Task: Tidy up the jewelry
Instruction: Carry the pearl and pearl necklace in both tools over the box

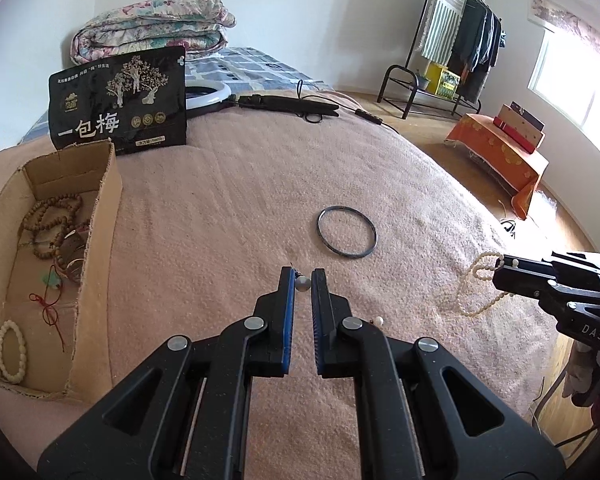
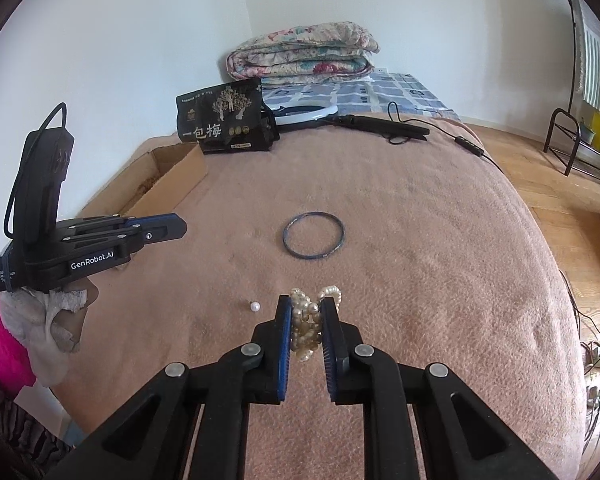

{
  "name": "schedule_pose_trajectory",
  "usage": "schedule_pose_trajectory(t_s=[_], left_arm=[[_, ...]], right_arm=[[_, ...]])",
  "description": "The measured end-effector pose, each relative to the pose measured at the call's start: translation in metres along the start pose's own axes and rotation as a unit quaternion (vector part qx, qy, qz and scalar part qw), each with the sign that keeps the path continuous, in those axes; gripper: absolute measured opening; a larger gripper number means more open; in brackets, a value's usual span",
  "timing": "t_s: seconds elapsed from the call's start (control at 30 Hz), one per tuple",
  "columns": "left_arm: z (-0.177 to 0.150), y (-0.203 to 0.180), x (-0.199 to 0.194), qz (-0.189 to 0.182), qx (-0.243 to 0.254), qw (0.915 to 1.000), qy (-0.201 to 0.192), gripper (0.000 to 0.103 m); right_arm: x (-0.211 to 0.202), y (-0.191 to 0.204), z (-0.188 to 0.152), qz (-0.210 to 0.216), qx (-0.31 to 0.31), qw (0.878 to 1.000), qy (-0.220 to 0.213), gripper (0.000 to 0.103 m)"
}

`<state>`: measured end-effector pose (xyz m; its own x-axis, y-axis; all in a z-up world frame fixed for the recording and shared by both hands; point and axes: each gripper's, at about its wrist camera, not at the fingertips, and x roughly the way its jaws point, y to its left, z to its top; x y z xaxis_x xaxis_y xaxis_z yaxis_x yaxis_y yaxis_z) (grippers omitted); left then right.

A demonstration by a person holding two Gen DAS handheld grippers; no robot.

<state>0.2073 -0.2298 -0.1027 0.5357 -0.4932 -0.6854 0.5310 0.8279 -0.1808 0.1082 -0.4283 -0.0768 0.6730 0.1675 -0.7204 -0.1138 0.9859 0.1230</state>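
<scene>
Bed blanket (image 1: 228, 208): pink, nappy, matt cloth. Bangle (image 1: 347, 232) is showing a dark, smooth metal finish. Pearl strand (image 2: 308, 320) is gleaming glossy cream. Box (image 1: 100, 216): matt brown corrugated cardboard. Left claw (image 1: 303, 280): matt black plastic, blue ribbed pads (image 1: 287, 320).

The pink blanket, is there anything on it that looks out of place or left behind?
Yes. A dark bangle and a single loose pearl lie on the pink blanket, outside the cardboard box that holds the other jewelry.
</scene>
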Motion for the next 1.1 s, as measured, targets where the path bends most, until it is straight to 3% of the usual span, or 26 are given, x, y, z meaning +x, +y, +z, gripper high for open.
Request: schedule_pose_trajectory(t_s=[0.43,1.1], left_arm=[[0.007,0.042,-0.055,0.030,-0.019,0.9985,-0.041,0.006],[0.004,0.149,-0.103,0.099,-0.067,0.9901,-0.074,0.006]], right_arm=[[-0.010,0.048,0.031,0.030,-0.037,0.999,-0.024,0.012],[0.025,0.155,0.089,0.106,-0.107,0.988,-0.041,0.012]])
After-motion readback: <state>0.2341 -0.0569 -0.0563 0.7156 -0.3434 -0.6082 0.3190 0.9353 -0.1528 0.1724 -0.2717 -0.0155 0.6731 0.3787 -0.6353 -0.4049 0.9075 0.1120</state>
